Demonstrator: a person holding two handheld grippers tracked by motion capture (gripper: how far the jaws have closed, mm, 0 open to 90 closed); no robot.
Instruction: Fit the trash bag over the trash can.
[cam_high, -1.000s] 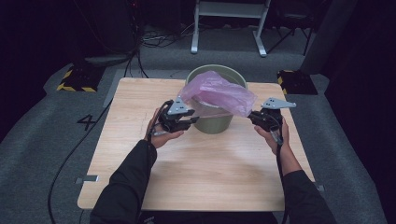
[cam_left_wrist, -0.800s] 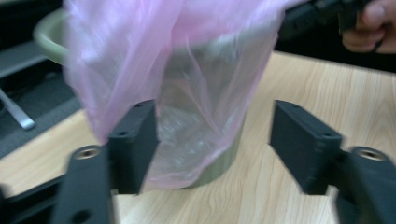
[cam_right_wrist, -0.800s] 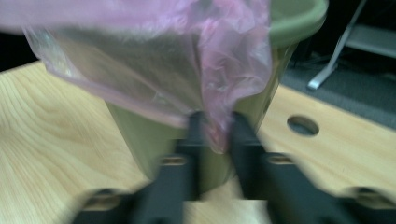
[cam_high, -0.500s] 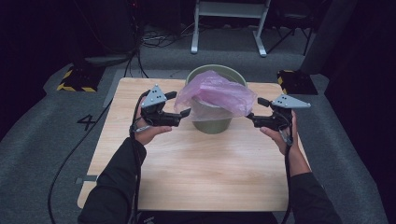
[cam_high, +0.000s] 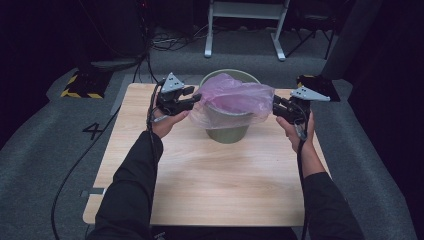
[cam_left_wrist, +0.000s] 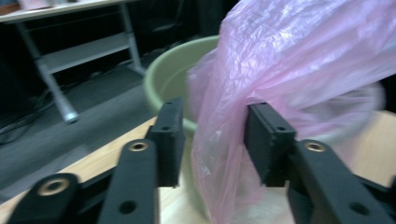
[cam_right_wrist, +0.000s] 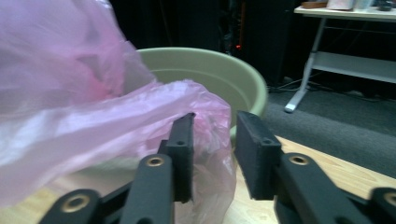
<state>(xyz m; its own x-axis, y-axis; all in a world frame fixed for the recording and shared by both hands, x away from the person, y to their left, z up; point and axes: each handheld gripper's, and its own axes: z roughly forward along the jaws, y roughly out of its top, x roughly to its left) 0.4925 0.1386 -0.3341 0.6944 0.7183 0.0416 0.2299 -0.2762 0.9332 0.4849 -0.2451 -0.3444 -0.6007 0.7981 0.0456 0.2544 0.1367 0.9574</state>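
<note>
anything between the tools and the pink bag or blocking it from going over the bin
Nothing visible blocks it. The bag already sits on the bin. In the left gripper view the left tool has bag film between its open jaws; in the right gripper view the right tool is at the bag's edge, the gap between its jaws looking bare. Both have just been closing.

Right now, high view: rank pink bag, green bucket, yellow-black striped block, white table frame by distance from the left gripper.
From the left gripper:
1. Pink bag, right at the jaws, draped over the bucket.
2. Green bucket, just beyond, table centre.
3. Yellow-black striped block, on the floor at the left.
4. White table frame, at the back.
</note>
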